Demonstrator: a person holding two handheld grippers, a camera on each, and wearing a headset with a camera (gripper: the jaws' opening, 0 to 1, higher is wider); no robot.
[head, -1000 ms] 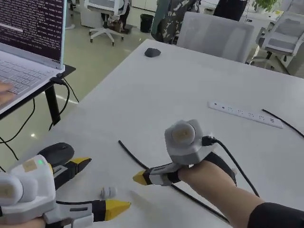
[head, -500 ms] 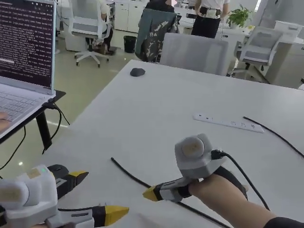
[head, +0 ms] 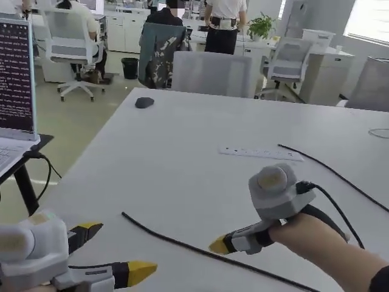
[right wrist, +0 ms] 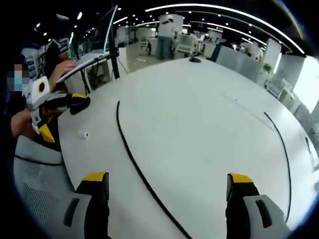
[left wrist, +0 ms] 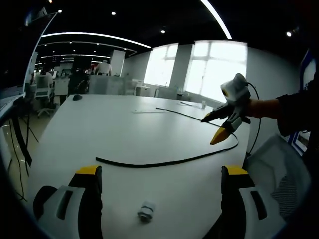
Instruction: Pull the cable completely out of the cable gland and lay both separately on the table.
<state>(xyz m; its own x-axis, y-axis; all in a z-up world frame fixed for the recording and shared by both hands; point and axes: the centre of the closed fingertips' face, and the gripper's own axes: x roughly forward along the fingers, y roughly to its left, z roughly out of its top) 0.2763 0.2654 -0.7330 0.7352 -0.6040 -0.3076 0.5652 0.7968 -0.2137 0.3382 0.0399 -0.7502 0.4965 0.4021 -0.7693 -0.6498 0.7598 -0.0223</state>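
The black cable [head: 182, 242] lies loose on the white table [head: 182, 158], also seen as cable [left wrist: 164, 162] and cable [right wrist: 130, 154]. The small white cable gland [left wrist: 145, 211] sits apart from it, right in front of my left gripper [left wrist: 161, 171], which is open with nothing between its jaws. From the right gripper view the gland [right wrist: 83, 134] lies next to the left gripper [right wrist: 55, 112]. My right gripper [right wrist: 167, 178] is open and empty, held just above the cable's middle. In the head view the left gripper [head: 115, 249] is at the bottom left and the right gripper [head: 222, 243] at the lower right.
A white power strip [head: 258, 153] with its own black lead [head: 328, 170] lies further back on the table. A dark mouse [head: 144, 102] rests near the far left edge. A laptop [head: 15, 79] stands on a side stand at left. Chairs and people are beyond the table.
The head camera has tilted up, so the whole picture has slid down. My right gripper has drifted to the right along the cable. The left gripper has hardly moved.
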